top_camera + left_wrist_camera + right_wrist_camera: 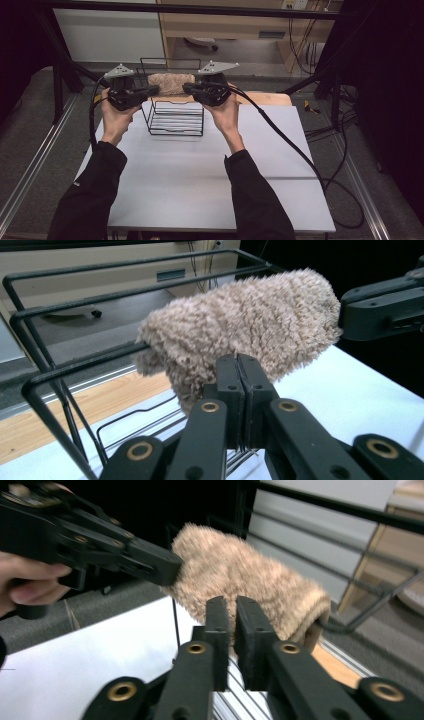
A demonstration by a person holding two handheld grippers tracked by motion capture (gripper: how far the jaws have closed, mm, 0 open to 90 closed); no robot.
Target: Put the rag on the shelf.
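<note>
**Fuzzy cloth held over a wire rack, both grippers at its ends**

Holding a tan fleecy cloth (pixel 171 83) above the far top rails of a black wire rack (pixel 175 120), which is standing at the far middle of the white table (pixel 200 185). Draping over one top rail, as seen in the left gripper view (pixel 240 325), with part hanging down inside the frame.

Left gripper (pixel 150 91) reaching in from the left, jaws pressed together on the cloth's near lower edge, per its own view (pixel 238 375). Right gripper (pixel 187 89) reaching in from the right; jaws standing slightly apart in its own view (pixel 232 625), with a narrow gap showing, and pile lying just behind them. Whether any cloth is being pinched there: cannot tell.

Handling, judged from appearance: soft, limp and light, sagging wherever unsupported; thick pile likely compressing under the jaws and giving good friction, so slipping little. Not fragile. Best taken at the two opposite ends or along a folded edge, pinching through the full thickness rather than the loose fibres alone. Possible snagging of pile on the rail ends.
</note>
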